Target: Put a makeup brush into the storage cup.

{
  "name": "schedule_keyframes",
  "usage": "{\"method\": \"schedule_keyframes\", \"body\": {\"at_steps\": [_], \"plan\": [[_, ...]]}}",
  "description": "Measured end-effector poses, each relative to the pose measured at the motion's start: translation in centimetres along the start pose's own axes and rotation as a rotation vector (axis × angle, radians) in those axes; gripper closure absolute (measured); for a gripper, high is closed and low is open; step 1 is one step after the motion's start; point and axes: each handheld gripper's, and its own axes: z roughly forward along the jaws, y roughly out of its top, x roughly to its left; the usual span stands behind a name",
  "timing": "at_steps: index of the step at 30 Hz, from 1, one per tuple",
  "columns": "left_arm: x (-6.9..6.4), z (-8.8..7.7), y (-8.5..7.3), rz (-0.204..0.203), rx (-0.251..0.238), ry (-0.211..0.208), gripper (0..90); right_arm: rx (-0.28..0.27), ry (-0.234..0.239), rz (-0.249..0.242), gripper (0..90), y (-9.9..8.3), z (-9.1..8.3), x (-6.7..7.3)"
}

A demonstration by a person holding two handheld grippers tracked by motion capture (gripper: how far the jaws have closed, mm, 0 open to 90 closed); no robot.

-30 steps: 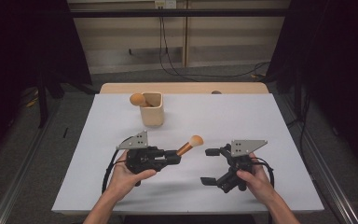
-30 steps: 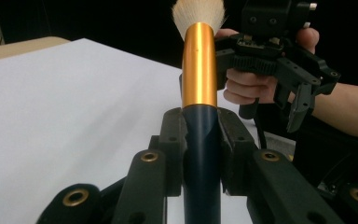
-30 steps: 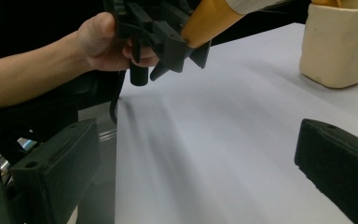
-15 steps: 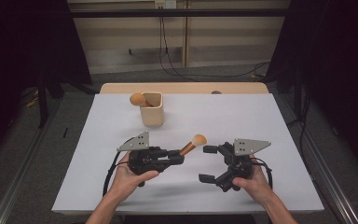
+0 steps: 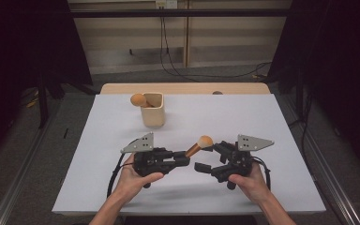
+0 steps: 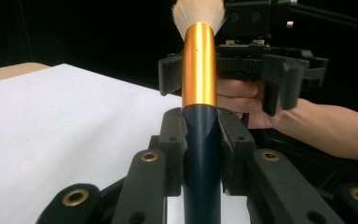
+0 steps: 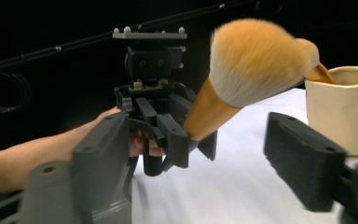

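One brush (image 5: 198, 146) clamped in left tool (image 5: 182, 161).

High view: fixed overhead, person's side, faces forward and down, far enough to take in whole table (image 5: 262, 122).
Left gripper view: rides left gripper (image 5: 183, 161), low, close, looks along jaws toward right gripper (image 6: 242, 70).
Right gripper view: rides right gripper, low, close, faces back at left gripper (image 7: 177, 135).
Shared by all three: makeup brush (image 5: 199, 146), table sheet.
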Motion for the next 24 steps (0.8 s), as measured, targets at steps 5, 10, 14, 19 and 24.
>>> {"method": "schedule_keyframes", "body": {"at_steps": [5,10,14,19,24], "plan": [[-0.05,0.13,-0.06,0.002,-0.007,-0.006,74.2,-0.018,-0.01,0.011,29.7,0.03,0.02,-0.07],[-0.05,0.41,-0.15,-0.006,-0.014,-0.021,74.2,-0.027,-0.013,0.012,36.7,-0.06,0.17,-0.1],[-0.1,0.48,-0.18,-0.004,-0.015,-0.027,74.2,-0.035,-0.017,0.019,42.2,-0.09,0.28,-0.17],[-0.1,0.57,-0.21,-0.003,-0.017,-0.032,74.2,-0.035,-0.021,0.02,46.8,-0.14,0.34,-0.18],[-0.14,0.66,-0.25,-0.001,-0.012,-0.04,74.2,-0.034,-0.014,0.027,50.9,-0.19,0.52,-0.21]]}}
